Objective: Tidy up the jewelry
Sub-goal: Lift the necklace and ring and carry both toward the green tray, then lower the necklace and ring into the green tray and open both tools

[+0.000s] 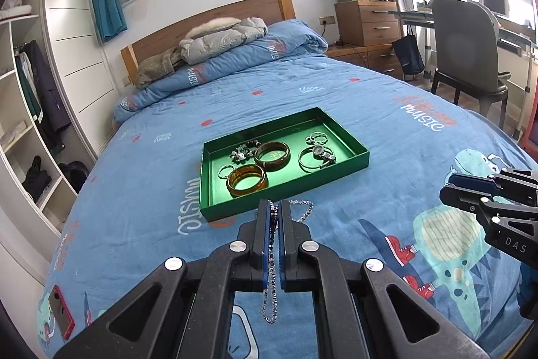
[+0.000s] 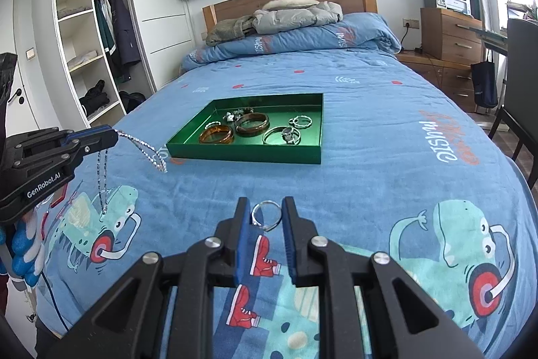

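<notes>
Carrying two pieces toward the green tray (image 1: 349,162) just ahead: left gripper (image 1: 275,207) clamped on a dangling silver chain (image 1: 272,291), right gripper (image 2: 265,214) narrow around a small ring (image 2: 266,217). Next, likely lowering each over bare tray floor, then releasing.

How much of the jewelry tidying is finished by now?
Most looks done: bangles, small rings and a watch already lie in the green tray. In hand: the left hand-held gripper is shut on a silver chain, and the right hand-held gripper holds a silver ring. Left: both pieces must go into the tray.
</notes>
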A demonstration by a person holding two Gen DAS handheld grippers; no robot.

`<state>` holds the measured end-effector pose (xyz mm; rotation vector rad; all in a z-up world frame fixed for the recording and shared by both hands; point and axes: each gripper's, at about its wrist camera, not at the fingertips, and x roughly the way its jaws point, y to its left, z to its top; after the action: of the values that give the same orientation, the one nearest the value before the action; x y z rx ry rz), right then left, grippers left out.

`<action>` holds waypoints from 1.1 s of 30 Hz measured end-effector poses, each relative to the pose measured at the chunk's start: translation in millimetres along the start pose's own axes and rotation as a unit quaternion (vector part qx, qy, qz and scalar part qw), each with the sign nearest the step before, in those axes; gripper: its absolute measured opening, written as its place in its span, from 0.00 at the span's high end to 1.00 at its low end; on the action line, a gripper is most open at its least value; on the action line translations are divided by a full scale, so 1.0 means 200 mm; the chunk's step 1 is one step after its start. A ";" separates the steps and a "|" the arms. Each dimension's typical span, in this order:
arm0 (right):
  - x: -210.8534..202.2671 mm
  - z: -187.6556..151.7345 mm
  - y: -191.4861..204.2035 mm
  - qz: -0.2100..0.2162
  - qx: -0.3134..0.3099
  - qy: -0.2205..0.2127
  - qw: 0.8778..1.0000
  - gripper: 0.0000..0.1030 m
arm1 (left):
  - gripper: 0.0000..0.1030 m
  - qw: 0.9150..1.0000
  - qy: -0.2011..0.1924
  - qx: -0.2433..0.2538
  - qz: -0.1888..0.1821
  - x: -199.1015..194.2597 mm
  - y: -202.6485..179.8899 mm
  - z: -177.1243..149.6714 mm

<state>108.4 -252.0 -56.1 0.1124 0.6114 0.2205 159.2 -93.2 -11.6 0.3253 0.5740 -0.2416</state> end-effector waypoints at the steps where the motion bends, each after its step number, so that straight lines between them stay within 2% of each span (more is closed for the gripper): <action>1: 0.01 0.02 0.00 0.001 -0.002 -0.001 1.000 0.83 | 0.96 1.000 -0.001 0.000 0.002 0.02 0.01 0.02; 10: 0.21 0.19 -0.01 0.012 -0.014 -0.010 1.000 0.83 | 0.96 1.000 -0.011 0.006 0.023 0.24 0.06 0.18; 19: 0.57 0.46 -0.02 0.024 -0.026 -0.012 0.999 0.83 | 0.96 0.999 -0.002 -0.001 0.035 0.60 0.11 0.32; 26: 0.95 0.65 -0.10 0.022 -0.012 0.025 0.999 0.83 | 0.96 0.999 0.022 -0.017 0.043 0.90 0.13 0.35; 33: 1.30 0.68 -0.17 -0.001 -0.005 0.106 0.994 0.83 | 0.96 0.996 0.066 -0.023 0.052 1.16 0.10 0.30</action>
<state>399.2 -228.7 -95.4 0.0794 0.8215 0.2353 384.2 -127.2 -90.7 0.3278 0.6906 -0.1070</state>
